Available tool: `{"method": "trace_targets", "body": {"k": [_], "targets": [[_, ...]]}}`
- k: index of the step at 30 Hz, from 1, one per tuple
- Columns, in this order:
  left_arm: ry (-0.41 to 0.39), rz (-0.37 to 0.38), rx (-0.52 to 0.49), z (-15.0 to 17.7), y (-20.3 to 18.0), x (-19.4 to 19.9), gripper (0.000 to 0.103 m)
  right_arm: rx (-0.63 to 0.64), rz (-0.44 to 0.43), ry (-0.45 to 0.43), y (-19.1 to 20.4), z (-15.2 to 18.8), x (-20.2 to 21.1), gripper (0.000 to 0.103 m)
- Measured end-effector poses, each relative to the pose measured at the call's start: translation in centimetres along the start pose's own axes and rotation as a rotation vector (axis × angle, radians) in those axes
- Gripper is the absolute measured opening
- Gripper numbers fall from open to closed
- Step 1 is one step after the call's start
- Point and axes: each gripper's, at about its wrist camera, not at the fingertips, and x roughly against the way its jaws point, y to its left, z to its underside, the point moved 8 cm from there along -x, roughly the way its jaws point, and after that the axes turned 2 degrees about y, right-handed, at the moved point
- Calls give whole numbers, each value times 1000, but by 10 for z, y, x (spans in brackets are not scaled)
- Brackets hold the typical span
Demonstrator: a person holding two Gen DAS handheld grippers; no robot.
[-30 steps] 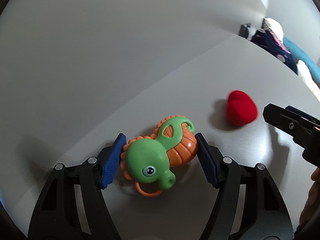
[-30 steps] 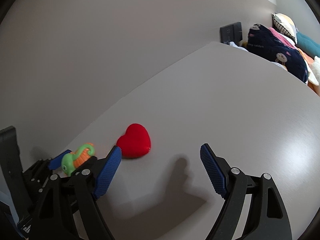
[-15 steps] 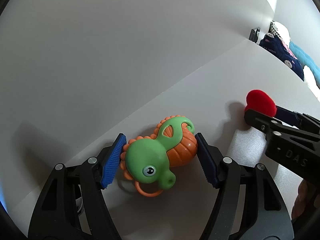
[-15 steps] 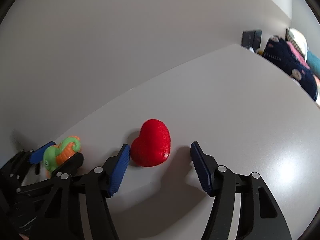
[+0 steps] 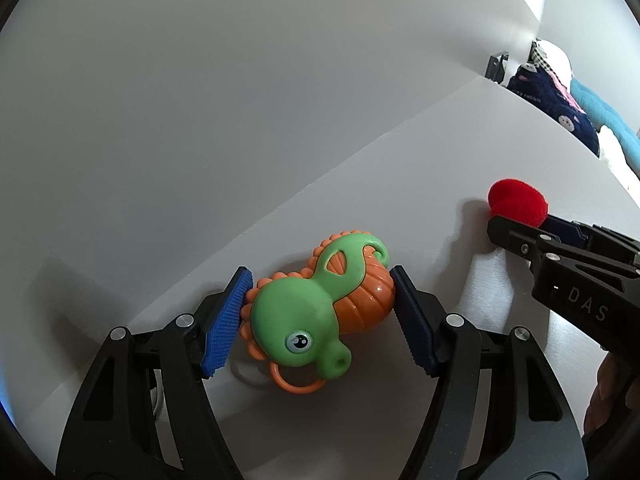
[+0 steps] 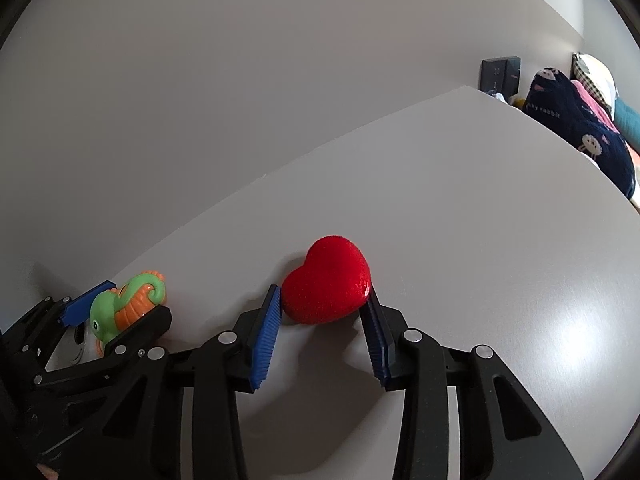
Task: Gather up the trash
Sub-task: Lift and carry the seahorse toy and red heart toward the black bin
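Note:
A green and orange seahorse toy [image 5: 316,312] lies on the white table [image 5: 460,168], and my left gripper [image 5: 320,320] is shut on it, both blue pads against its sides. The toy also shows at the left of the right wrist view [image 6: 128,304]. A red heart [image 6: 328,284] sits on the table. My right gripper [image 6: 324,324] is closed onto the heart, a pad touching each side. In the left wrist view the heart [image 5: 518,202] shows behind the right gripper's black finger.
A grey wall stands right behind the table's far edge. A pile of clothes and cushions [image 6: 576,120] lies beyond the table's far right end, next to a black wall socket [image 6: 500,74]. A white object [image 5: 248,372] lies partly hidden under the seahorse.
My right gripper has moved left and forward around the red heart and closed onto it. My left gripper has kept its hold on the seahorse.

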Motion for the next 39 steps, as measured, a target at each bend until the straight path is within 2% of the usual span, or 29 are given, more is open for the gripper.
{"method": "trace_targets", "body": {"k": [8, 20, 39], "targets": [[-7, 26, -8, 8, -15, 14, 68, -16, -2, -5, -8, 10, 25, 41], [-29, 70, -16, 22, -42, 47, 68, -15, 16, -56, -16, 33, 85, 41], [-53, 123, -71, 52, -99, 88, 68, -57, 48, -110, -46, 85, 158, 41]]}}
